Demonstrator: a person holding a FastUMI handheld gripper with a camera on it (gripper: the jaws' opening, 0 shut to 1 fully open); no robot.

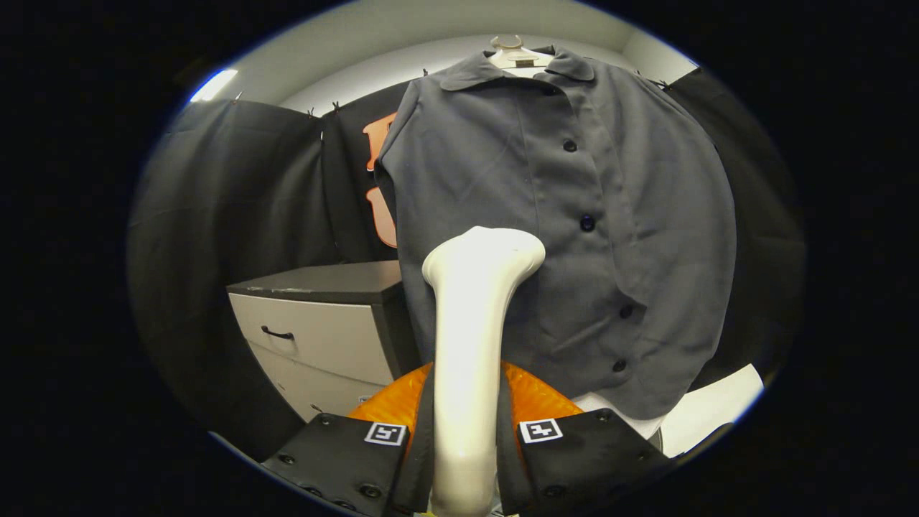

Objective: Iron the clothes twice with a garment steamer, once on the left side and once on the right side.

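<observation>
Apparently touching the grey shirt (pixel 560 237) beyond, the steamer (pixel 470 345) stands clenched upright in the claw (pixel 463 431).

- No words, brand names or numbers can be read on anything here.
- The only signs are two small square black-and-white coded markers (pixel 385 434), one on top of each finger of the gripper (pixel 463 459), either side of the steamer (pixel 470 337) handle the fingers clamp.
- A small pale sticker on the cabinet's (pixel 316 337) lower drawer is too small to read.
</observation>
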